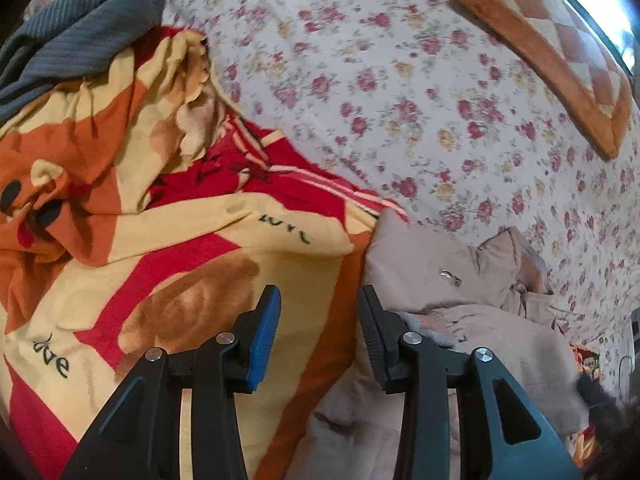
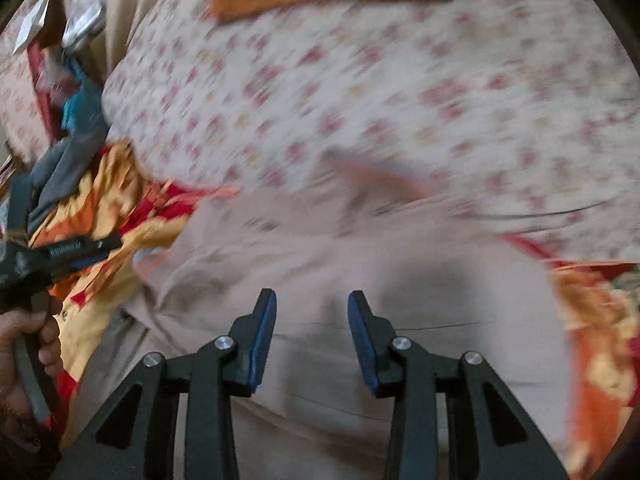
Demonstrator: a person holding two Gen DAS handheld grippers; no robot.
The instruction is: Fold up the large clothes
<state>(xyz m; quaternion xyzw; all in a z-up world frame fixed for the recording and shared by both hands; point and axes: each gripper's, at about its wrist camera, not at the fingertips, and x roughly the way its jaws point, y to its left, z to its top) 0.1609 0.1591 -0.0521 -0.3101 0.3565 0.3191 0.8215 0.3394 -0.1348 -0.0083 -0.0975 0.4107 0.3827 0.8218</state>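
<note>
A large beige garment (image 1: 440, 272) with a small metal zip pull lies crumpled on the bed, partly over a patterned blanket. My left gripper (image 1: 320, 308) hovers open over the seam where the garment's left edge meets the blanket, with nothing between its fingers. In the blurred right wrist view the beige garment (image 2: 360, 280) fills the lower half. My right gripper (image 2: 312, 300) hangs open above it, its blue pads apart and clear of the cloth. The left gripper (image 2: 108, 246) shows at the far left edge, held by a hand (image 2: 28, 336).
A yellow, orange and red cartoon blanket (image 1: 180, 240) is bunched at the left. A grey ribbed cloth (image 1: 72, 32) lies on top of it at the far corner. The floral bedsheet (image 1: 400, 80) spreads beyond, with an orange checked mat (image 1: 560, 60) at the far right.
</note>
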